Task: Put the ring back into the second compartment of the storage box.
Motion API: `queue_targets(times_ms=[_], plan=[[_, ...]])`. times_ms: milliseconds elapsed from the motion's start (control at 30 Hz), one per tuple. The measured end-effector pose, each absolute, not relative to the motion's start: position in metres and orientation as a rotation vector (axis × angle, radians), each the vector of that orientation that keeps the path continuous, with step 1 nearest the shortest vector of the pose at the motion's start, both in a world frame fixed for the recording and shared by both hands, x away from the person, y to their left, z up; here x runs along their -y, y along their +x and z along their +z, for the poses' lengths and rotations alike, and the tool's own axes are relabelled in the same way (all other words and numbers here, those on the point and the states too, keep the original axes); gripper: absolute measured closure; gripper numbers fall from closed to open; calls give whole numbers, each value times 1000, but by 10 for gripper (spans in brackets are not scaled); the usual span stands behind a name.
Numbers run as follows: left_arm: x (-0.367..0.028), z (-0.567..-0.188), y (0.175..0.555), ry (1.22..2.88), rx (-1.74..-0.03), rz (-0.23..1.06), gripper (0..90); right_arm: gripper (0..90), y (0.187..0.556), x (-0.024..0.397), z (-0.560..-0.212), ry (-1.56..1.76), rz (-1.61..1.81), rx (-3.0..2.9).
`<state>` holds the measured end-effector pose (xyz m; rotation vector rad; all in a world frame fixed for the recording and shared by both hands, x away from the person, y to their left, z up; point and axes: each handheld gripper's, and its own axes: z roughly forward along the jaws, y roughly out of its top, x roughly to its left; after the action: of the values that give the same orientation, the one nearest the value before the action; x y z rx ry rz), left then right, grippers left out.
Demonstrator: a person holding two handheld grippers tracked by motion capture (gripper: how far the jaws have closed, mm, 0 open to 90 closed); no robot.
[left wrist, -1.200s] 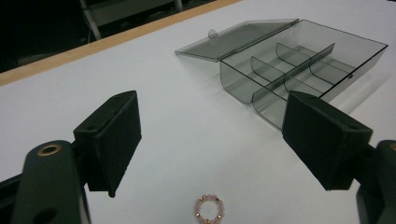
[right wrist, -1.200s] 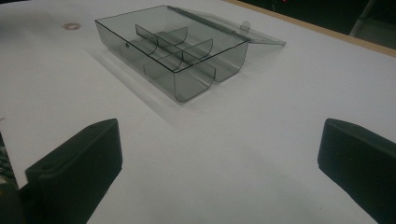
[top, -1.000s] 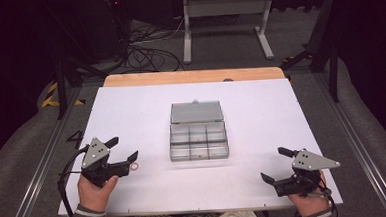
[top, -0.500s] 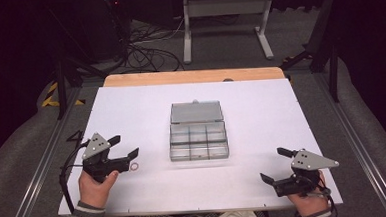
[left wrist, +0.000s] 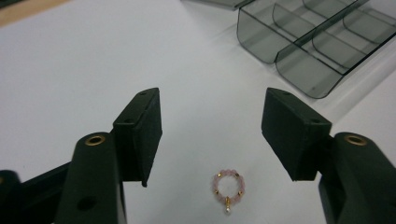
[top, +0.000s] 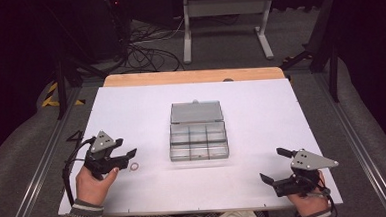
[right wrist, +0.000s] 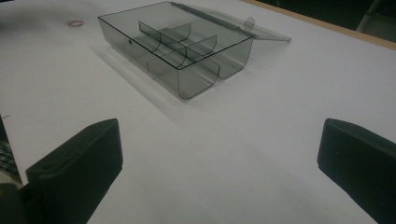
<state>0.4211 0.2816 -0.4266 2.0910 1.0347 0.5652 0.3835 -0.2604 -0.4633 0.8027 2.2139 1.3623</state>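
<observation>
Right between the two black jaws of the left gripper [left wrist: 212, 140], which have just been closing yet stand apart with neither pad touching it, lies a small ring of pink beads with gold spacers and a tiny pearl drop [left wrist: 227, 188], flat on the white table sheet [top: 131, 121]. Just beyond it (up and to the right in the left gripper view) sits the smoky clear-plastic compartment box [top: 198, 140], lid folded back. Well apart, the right gripper [top: 273, 165] rests near the table's front edge, jaws spread wide on nothing.
</observation>
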Motion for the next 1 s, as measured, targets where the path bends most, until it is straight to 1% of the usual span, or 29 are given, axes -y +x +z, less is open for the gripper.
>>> queue_targets(times_ms=[100,533,800,1000], plan=[[-283,-430,428,2112,-1103,496,425,8,384,260,-463,805,1363,-2217],[-281,-437,438,2200,-1202,387,460,8,384,260,-464,802,1357,-2221],[-278,-440,440,2251,-1232,371,486,8,384,260,-464,799,1358,-2224],[-275,-442,441,2314,-1222,367,508,8,384,260,-464,800,1355,-2226]])
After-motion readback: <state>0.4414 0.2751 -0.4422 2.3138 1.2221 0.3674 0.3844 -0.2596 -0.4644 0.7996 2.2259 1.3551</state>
